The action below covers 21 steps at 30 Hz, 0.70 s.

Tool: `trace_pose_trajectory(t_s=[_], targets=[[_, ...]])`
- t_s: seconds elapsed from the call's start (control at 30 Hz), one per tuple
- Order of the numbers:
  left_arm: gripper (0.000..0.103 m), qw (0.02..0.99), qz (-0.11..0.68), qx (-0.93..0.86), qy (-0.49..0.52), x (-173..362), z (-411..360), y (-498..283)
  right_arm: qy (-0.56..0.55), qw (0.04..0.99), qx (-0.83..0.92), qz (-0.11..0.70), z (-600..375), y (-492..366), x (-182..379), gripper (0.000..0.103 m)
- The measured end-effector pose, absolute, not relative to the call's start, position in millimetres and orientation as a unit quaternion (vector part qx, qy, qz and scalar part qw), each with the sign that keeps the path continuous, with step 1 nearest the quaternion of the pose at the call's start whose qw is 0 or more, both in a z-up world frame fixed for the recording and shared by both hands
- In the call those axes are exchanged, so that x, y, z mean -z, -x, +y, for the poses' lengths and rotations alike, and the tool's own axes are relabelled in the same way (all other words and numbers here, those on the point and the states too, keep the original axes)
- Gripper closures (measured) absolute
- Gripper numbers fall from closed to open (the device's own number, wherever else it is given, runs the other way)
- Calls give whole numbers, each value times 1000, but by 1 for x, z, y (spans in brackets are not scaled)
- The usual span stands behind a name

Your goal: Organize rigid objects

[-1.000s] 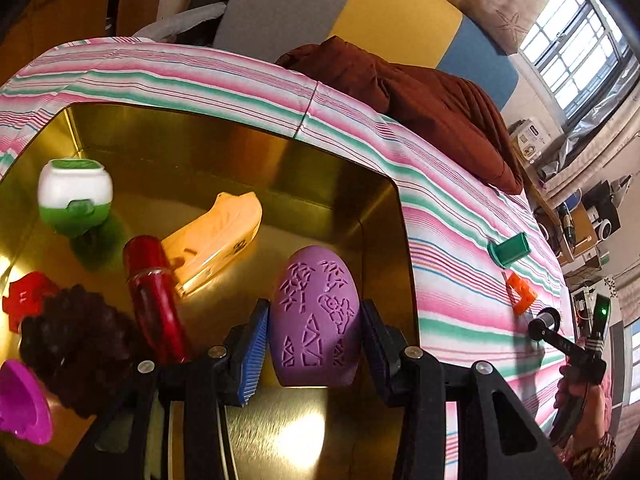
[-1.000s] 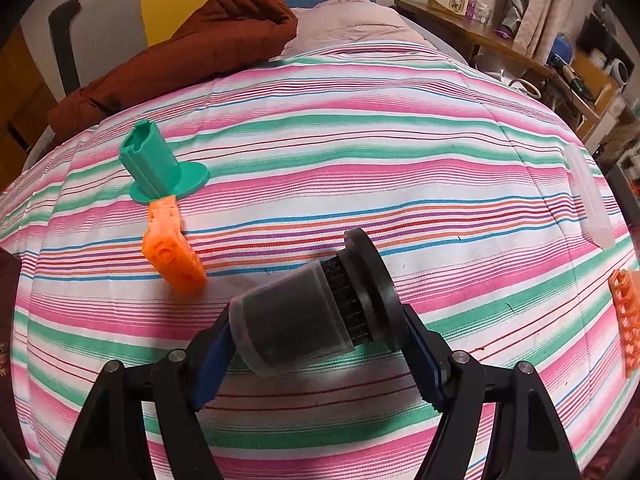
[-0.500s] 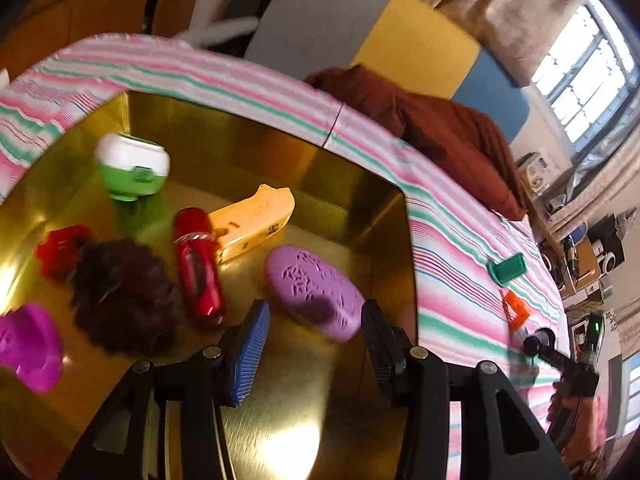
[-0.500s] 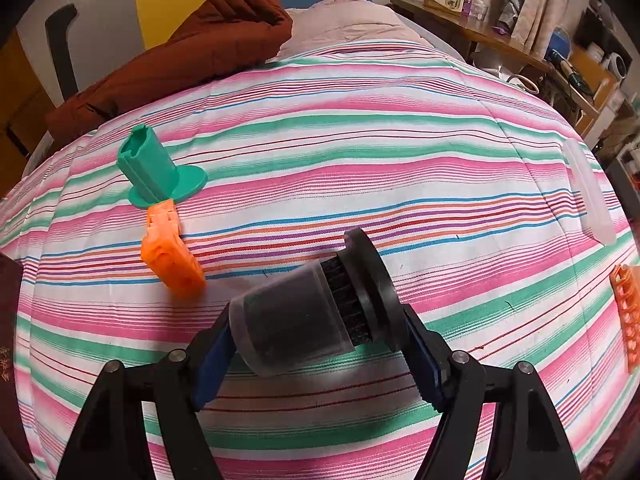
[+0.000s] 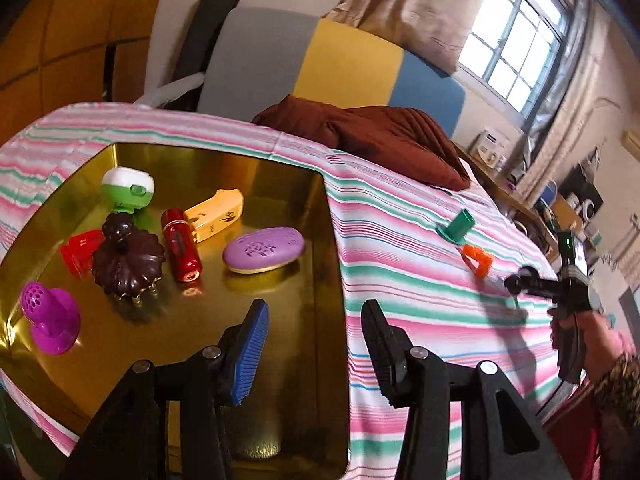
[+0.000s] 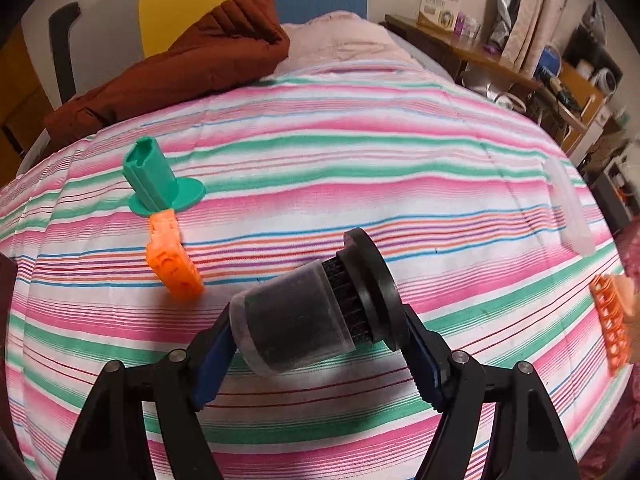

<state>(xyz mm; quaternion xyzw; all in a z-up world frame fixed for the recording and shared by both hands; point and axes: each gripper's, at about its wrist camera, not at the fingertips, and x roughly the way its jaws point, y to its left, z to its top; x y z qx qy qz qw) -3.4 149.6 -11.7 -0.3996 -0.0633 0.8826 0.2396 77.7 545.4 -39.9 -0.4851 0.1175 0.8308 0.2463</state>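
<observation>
Gripping the black filter (image 6: 316, 316) by its 2 ends above the striped cloth (image 6: 360, 168), our right gripper (image 6: 316, 344) risked dropping it, we judged, since the flanged end offered little purchase. Our left gripper (image 5: 316, 344) hung spread and empty over the gold tray (image 5: 312, 208); beyond, the purple oval (image 5: 264, 249) lay inside.
</observation>
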Motion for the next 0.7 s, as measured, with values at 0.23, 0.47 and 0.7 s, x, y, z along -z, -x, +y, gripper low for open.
trace_pose_trajectory(t_s=[0.23,0.47,0.7], targets=[[54,252,-41,-881,399,13,152,-15,475,246,-841,78,528,-74,29,26],[54,252,-52,-881,397,10,142,-21,453,258,-853,29,515,-72,18,26],[54,253,-61,-883,391,6,131,-25,446,251,-858,49,510,-77,3,26]])
